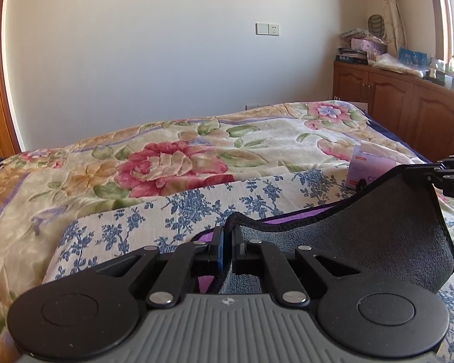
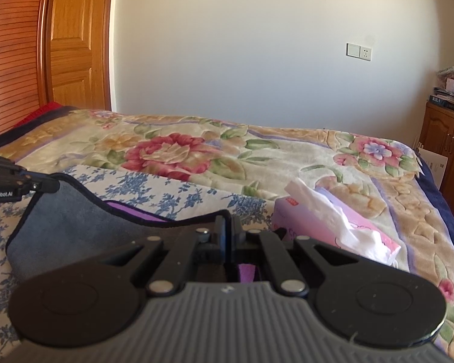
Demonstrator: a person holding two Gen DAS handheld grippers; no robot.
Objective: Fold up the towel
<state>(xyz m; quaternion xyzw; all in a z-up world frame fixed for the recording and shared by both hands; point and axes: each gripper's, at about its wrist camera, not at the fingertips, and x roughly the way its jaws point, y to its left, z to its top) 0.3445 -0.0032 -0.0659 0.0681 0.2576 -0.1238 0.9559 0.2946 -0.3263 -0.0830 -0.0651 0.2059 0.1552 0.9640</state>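
Between the two fingers of the left gripper (image 1: 227,249) one black-hemmed corner of the towel (image 1: 378,220) is pinched, the jaws pressed together on the cloth with the hem curling up over the tips. A second gripper, the right gripper (image 2: 227,236), is likewise clamped tight on the other near corner, and in the left wrist view it shows at the right edge holding that corner raised. One towel is in play: grey on the upper face, purple on the face beneath, bound in black, hanging slack between the two grippers and sagging in the middle just above the blue-flowered cloth (image 1: 172,211). That single blue-and-white cloth lies flat under the towel, on top of one large floral blanket (image 1: 172,163) that covers the bed. One tissue box (image 2: 333,227), pale purple with a white tissue standing out of it, sits on the blanket just right of the towel, near the right gripper and partly hidden by the lifted towel in the left wrist view. Beyond the towel stand one plain wall with a switch plate (image 1: 267,29), a wooden cabinet (image 1: 393,96) piled with clutter, and a wooden door (image 2: 75,39).
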